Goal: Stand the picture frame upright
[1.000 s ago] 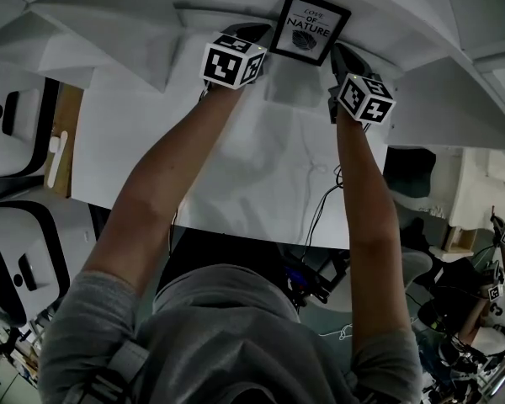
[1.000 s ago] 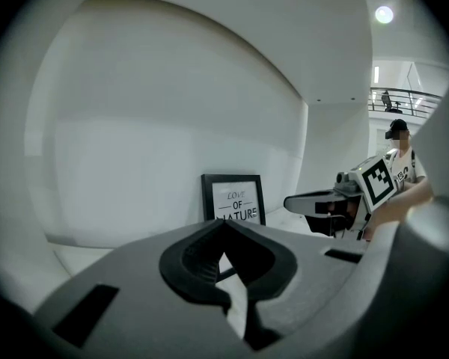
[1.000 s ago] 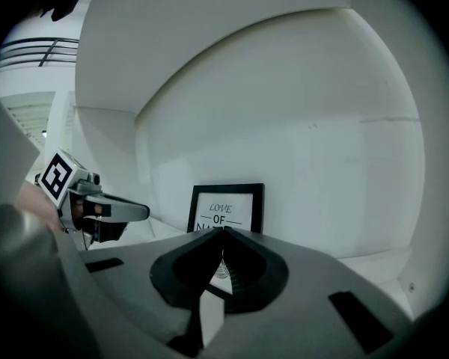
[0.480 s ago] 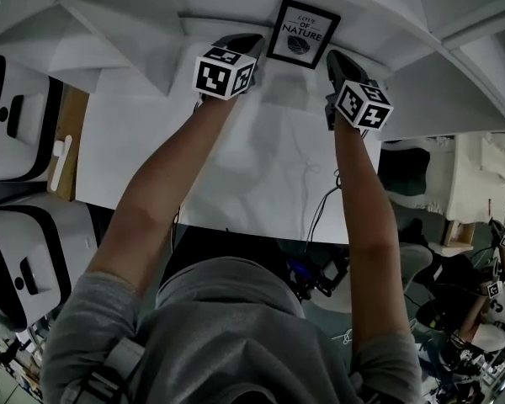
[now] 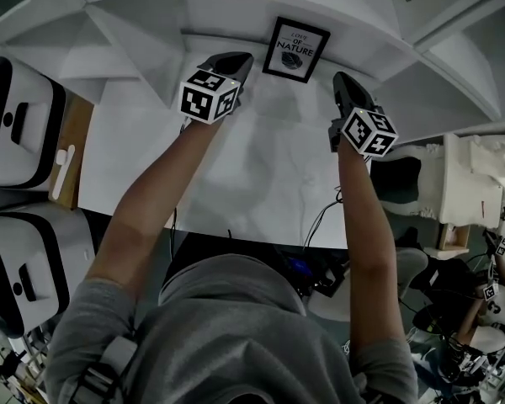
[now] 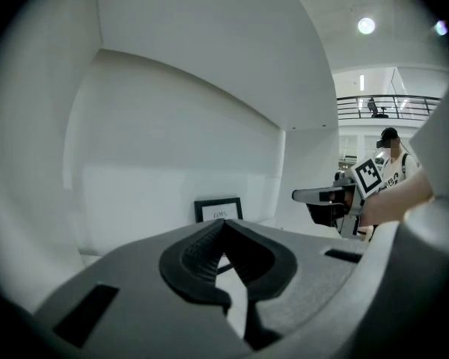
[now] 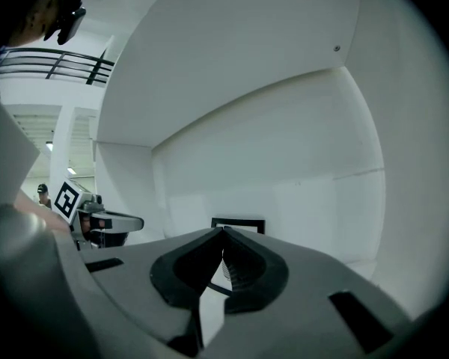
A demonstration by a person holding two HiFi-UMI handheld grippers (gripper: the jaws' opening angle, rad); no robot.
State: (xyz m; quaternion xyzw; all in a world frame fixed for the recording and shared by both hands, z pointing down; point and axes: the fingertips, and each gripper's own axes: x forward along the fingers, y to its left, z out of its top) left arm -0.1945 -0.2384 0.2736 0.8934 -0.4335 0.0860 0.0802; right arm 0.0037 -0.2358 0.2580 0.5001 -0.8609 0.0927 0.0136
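The black picture frame (image 5: 295,50) with a white print stands upright at the back of the white table (image 5: 261,175), against the white back panel. It also shows in the left gripper view (image 6: 218,209) and, partly hidden behind the jaws, in the right gripper view (image 7: 239,222). My left gripper (image 5: 236,60) hangs shut and empty to the frame's near left, apart from it. To the frame's near right is my right gripper (image 5: 343,81), likewise shut, empty and clear of it. Each gripper view shows its own jaws (image 6: 223,223) (image 7: 223,232) closed together on nothing.
White angled panels enclose the table's back and sides. White-and-black machines (image 5: 17,133) and a wooden board (image 5: 67,154) stand left of the table. Cables (image 5: 320,217) hang off the front edge. A dark chair (image 5: 400,179) sits to the right. People stand in the distance (image 6: 393,163).
Both grippers have drawn back from the frame's sides toward me and lifted a little. The frame stays upright at the back panel.
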